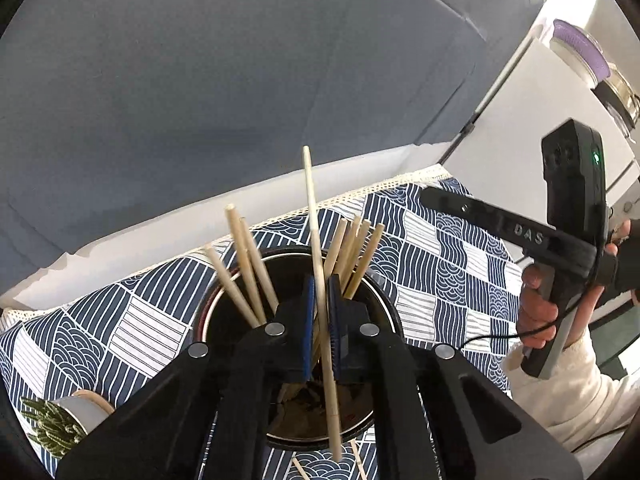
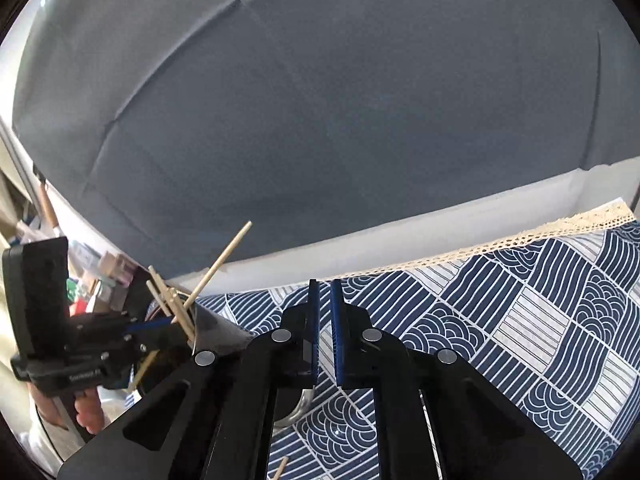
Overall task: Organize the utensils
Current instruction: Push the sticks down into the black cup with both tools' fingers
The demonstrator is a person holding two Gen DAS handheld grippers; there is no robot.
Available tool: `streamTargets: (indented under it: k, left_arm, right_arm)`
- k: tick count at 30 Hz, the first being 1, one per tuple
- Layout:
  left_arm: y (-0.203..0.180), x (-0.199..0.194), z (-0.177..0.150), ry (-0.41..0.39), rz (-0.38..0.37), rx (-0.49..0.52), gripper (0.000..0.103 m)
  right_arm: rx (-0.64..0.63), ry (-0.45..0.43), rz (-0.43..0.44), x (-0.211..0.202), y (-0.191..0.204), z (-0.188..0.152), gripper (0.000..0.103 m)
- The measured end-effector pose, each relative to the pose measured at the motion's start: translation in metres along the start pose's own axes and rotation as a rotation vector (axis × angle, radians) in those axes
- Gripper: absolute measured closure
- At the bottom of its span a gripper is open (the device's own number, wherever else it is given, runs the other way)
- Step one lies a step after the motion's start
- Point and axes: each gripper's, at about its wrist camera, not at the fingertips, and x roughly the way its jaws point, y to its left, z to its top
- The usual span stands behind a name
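Now the left gripper pinches one chopstick over the cup; the right gripper is closed, holding nothing, above the blue patterned cloth.

Both grippers — jaws closed

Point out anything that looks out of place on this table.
A few pale wooden chopsticks lie loose on the blue patterned tablecloth beside the dark round holder, while the rest stand inside. The left tool grips one long chopstick above it.
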Motion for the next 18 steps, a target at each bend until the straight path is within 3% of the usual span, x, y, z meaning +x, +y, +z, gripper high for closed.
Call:
streamTargets:
  k: [7,10,14,18]
  left_arm:
    - [0.011,-0.034,0.000,-0.132,-0.033,-0.066,0.098]
    - [0.020,-0.044,0.000,-0.261,-0.130,-0.105,0.098]
    - [0.029,-0.043,-0.013,-0.455,-0.208,-0.104,0.098]
    - [0.040,-0.028,-0.027,-0.555,-0.200,-0.117,0.098]
  right_arm:
    - [-0.061,-0.052,0.020,-0.011,0.026,0.002,0.097]
    - [-0.112,-0.116,0.057,-0.019,0.044,0.005,0.097]
    - [-0.178,-0.211,0.125,-0.026,0.062,0.002,0.097]
    - [-0.235,-0.257,0.143,-0.021,0.072,-0.008,0.096]
